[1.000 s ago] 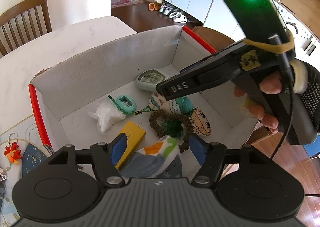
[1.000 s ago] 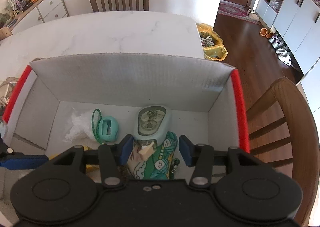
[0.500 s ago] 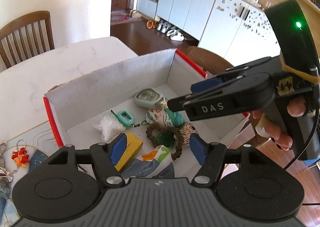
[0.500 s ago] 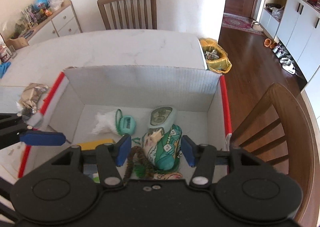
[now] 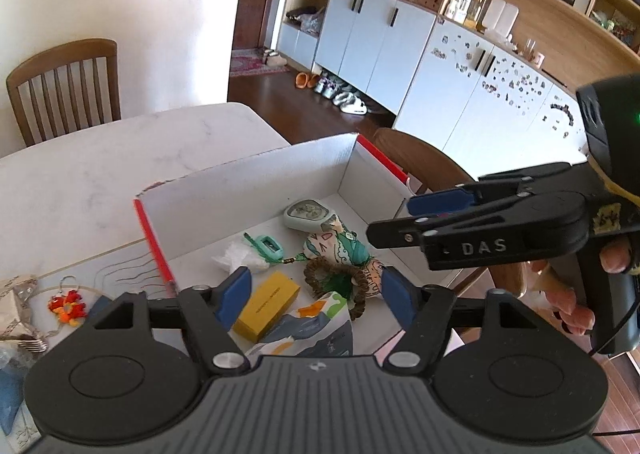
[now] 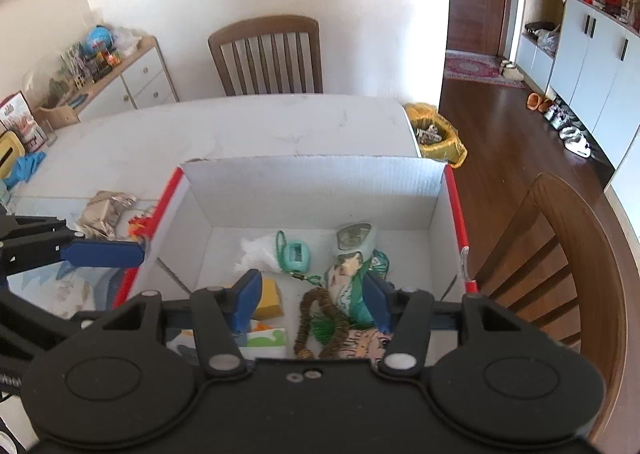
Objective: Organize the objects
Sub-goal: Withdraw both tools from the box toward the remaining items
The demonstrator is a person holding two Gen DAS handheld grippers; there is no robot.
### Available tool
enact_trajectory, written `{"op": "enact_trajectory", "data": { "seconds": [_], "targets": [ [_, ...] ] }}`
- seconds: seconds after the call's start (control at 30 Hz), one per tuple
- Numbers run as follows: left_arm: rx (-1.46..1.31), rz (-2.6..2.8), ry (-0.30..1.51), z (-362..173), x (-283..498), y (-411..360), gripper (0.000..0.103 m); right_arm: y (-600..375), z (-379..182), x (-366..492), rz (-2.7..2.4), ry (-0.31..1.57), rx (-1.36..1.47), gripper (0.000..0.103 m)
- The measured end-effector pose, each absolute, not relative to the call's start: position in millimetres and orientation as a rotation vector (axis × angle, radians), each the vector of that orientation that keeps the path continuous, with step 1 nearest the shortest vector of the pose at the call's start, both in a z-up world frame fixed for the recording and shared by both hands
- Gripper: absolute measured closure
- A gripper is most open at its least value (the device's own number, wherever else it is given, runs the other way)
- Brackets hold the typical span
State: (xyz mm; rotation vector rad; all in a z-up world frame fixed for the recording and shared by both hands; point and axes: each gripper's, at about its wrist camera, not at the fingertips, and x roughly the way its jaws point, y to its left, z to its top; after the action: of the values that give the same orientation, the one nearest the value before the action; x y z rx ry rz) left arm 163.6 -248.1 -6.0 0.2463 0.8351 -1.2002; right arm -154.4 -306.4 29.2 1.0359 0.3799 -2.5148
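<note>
Both tongs, left [image 5: 316, 296] and right [image 6: 312, 300], tilt downward over the box [image 6: 312, 182], opening, nothing between.

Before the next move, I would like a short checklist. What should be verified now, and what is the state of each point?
1. Left gripper carries nothing: ok, its jaws are opening with nothing between them.
2. Right gripper carries nothing: ok, jaws opening, no item between them.
3. Both grippers are above the box, not inside it: ok.
4. Items already in the box lie on its floor: ok, the yellow box, bead bracelet and teal keychain lie there.
5. Items remain outside the box: not ok, the red-orange charm still lies on the table.
6. The charm is free to pick: cannot tell, its ring lies near other clutter.
</note>
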Motion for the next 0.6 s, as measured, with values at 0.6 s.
{"op": "enact_trajectory", "data": {
  "seconds": [0.6],
  "targets": [
    [0.211, -1.192, 0.779, 8.2, 185.9, -174.4, 0.016, -344.7, 25.6, -95.6, -2.602, 0.287, 0.919, 0.02]
  ]
}}
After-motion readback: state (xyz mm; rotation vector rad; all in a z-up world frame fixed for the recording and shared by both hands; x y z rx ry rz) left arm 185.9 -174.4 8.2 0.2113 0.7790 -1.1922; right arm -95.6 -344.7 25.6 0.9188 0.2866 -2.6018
